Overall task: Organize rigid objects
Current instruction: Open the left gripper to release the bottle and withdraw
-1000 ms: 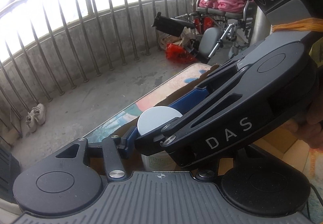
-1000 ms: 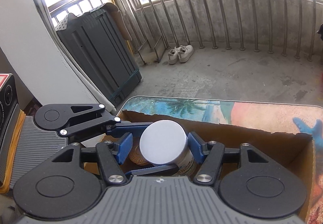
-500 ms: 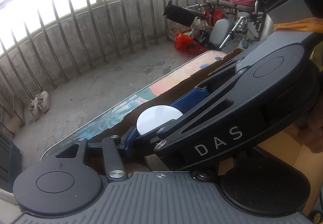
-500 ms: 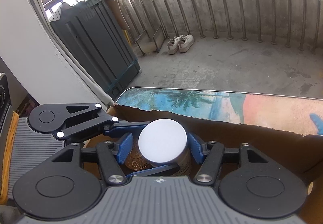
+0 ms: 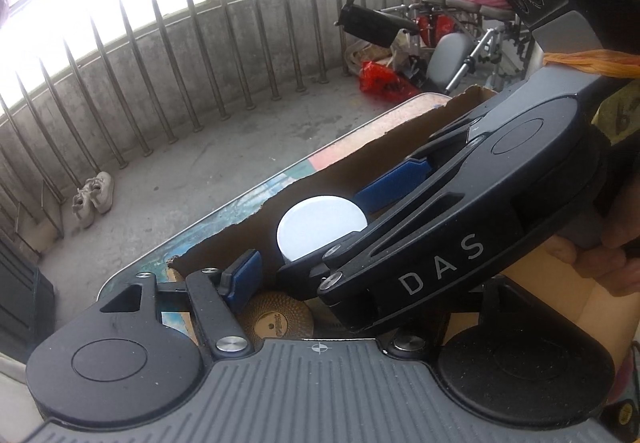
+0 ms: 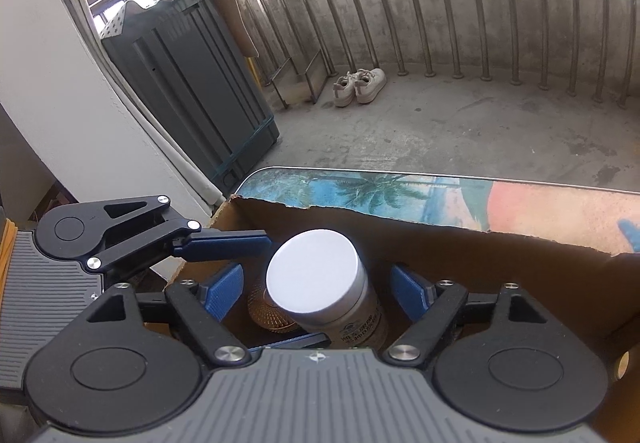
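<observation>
I see an open brown cardboard box with a torn rim (image 6: 460,243) sitting on a table with a printed palm-tree beach top (image 6: 360,189). Inside the box stands a silver cylindrical tin with a flat white lid (image 6: 314,277), tilted slightly, its printed label partly readable but too small for me to make out. Touching it on its left side lies a round amber textured disc-shaped object (image 6: 266,309), lower down on the box floor.

My right gripper (image 6: 316,291) reaches into the box, straddling the tin. Its jaws have just been opening; both blue pads (image 6: 224,289) stand clear of the tin's sides, so the tin is released.

My left gripper (image 5: 304,267) also points into the box from the side. Its jaws have just been opening too; one blue pad (image 5: 244,277) is apart from the tin, the other is hidden behind the right gripper's body, gripping nothing that I can see.
</observation>
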The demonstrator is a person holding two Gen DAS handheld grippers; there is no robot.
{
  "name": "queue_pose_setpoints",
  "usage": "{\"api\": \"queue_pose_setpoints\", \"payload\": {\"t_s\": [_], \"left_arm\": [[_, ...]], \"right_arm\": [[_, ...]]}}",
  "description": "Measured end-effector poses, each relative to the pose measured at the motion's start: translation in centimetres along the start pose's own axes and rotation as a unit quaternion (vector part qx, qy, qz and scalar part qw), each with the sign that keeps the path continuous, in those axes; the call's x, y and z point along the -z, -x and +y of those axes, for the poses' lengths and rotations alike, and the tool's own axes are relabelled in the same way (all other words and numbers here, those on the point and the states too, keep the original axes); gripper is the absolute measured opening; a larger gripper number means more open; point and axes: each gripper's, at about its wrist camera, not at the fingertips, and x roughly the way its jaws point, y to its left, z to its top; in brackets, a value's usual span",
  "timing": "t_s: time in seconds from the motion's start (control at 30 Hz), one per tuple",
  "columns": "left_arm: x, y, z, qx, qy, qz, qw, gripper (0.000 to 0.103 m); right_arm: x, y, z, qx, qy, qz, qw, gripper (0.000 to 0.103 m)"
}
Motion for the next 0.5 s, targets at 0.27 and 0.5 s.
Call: {"api": "queue_pose_setpoints", "payload": {"t_s": [0.27,0.5], "left_arm": [[2.3,6.3,-2.3,-0.066,-0.010,-0.059,0.9960,0.077],[7.3,14.7,-7.0,0.000,0.034,-0.133,0.9906,0.083]], "right_arm": [[0.9,3.9,0.4,0.022,0.000,-0.011,1.000,0.088],[3.5,12.4,1.1,-0.026,0.005,-0.070,0.997,0.088]]}}
